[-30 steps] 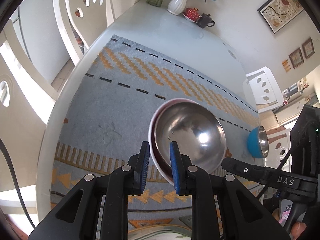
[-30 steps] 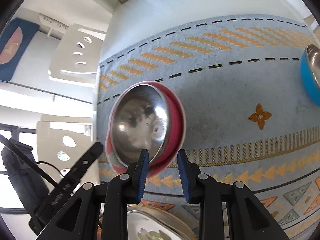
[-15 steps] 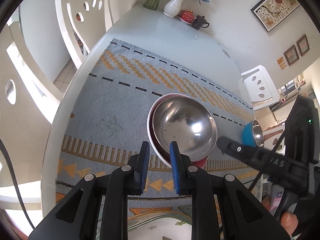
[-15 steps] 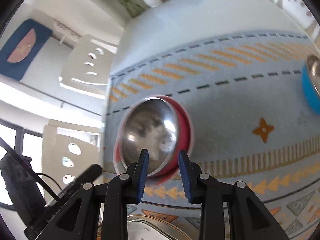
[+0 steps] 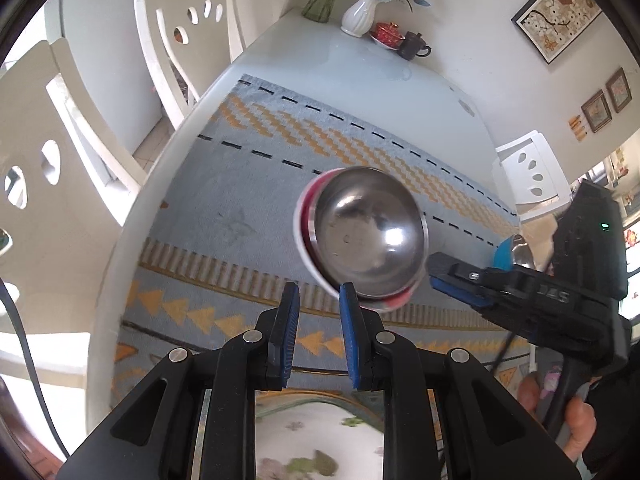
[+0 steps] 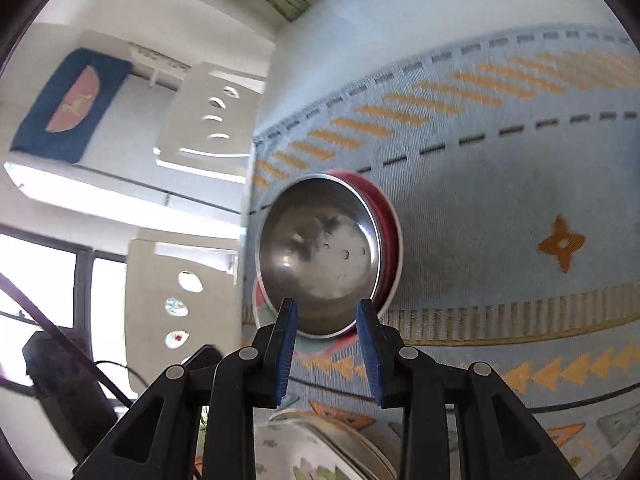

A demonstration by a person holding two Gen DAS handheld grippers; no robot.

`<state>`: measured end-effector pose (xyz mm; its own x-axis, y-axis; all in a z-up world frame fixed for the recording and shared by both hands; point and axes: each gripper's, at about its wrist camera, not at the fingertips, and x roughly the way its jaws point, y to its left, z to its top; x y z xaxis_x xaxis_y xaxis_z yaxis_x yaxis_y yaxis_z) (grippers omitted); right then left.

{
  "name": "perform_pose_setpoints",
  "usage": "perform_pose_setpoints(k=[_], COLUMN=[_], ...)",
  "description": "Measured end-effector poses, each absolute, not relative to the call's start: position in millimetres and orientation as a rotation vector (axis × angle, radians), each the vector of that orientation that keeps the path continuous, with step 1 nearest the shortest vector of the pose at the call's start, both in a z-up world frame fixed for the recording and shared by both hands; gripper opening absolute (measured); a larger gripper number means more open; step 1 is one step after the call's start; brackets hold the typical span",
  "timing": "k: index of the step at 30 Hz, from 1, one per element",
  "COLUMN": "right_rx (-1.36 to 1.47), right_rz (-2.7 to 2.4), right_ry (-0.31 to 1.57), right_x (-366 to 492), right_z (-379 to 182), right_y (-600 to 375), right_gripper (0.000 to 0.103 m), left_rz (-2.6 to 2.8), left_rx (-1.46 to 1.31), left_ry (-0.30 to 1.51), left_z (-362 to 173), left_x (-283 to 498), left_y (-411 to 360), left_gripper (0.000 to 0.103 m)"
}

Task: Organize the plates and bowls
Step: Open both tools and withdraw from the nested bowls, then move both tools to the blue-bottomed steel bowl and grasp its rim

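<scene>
A steel bowl sits nested in a red bowl with a white rim, on the blue-and-orange patterned cloth. My left gripper is shut with nothing between its pads, just short of the stack's near rim. My right gripper is slightly open and empty. The steel bowl's near rim shows beyond its fingertips. In the left wrist view, the right gripper hovers beside the stack's right edge. A blue bowl with a steel inside stands farther right.
A floral plate lies at the near table edge, under both grippers. White chairs stand along the left side. A vase, a red cup and a dark teapot stand at the far end. A hand holds the right gripper.
My left gripper has drawn back and up from the stack's rim, which stood between its fingers before. My right gripper has turned, opened slightly and come closer to the stack's right side.
</scene>
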<state>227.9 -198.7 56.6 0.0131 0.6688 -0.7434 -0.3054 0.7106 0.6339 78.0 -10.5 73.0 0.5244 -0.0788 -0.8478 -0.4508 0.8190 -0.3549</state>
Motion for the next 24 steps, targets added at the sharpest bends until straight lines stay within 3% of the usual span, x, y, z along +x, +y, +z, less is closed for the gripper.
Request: perform_pose_setpoints(k=[6, 8, 10, 17, 24], right_rx=[0.165, 0.138, 0.137, 0.280, 0.329], right_rz=[0.705, 0.656, 0.578, 0.389, 0.266], right_ry=[1.204, 1.185, 1.160, 1.150, 1.195], right_x=[225, 227, 232, 266, 311], right_z=[99, 101, 102, 92, 60], right_y=[-262, -286, -320, -428, -485], right_gripper=[0.034, 0.041, 0.048, 0.050, 0.050], left_rz=[0.126, 0.032, -0.025, -0.117, -0.153], left_rx=[-0.576, -0.590, -0.582, -0.471, -0.502], left_ry=[0.969, 0.933, 0.913, 0.944, 1.020], left_z=[89, 97, 103, 100, 72], left_x=[110, 124, 141, 215, 265], left_y=[-69, -93, -119, -197, -226], left_gripper=[0.018, 0.043, 0.058, 0.058, 0.057])
